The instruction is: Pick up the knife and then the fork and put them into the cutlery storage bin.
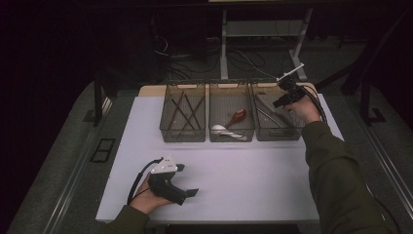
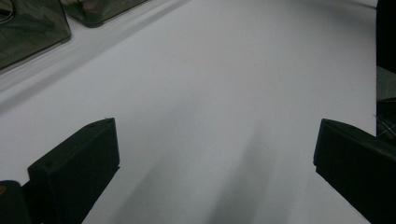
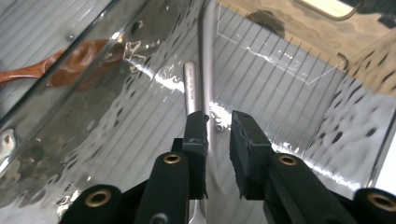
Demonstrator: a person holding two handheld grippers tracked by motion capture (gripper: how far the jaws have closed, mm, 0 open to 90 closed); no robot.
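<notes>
Hovering over the right bin, upper right, the right gripper stands slightly open beside a utensil, ungripped; left gripper idles wide open.

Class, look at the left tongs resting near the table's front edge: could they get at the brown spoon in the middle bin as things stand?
Probably yes: the left tongs are open, and the middle bin holding the brown spoon is open-topped.

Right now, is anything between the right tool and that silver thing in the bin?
Nothing visible is. The right tool is down inside the right bin, its jaws slightly apart over the metal utensil handle. The bin wall separates it from the wooden spoon next door.
</notes>
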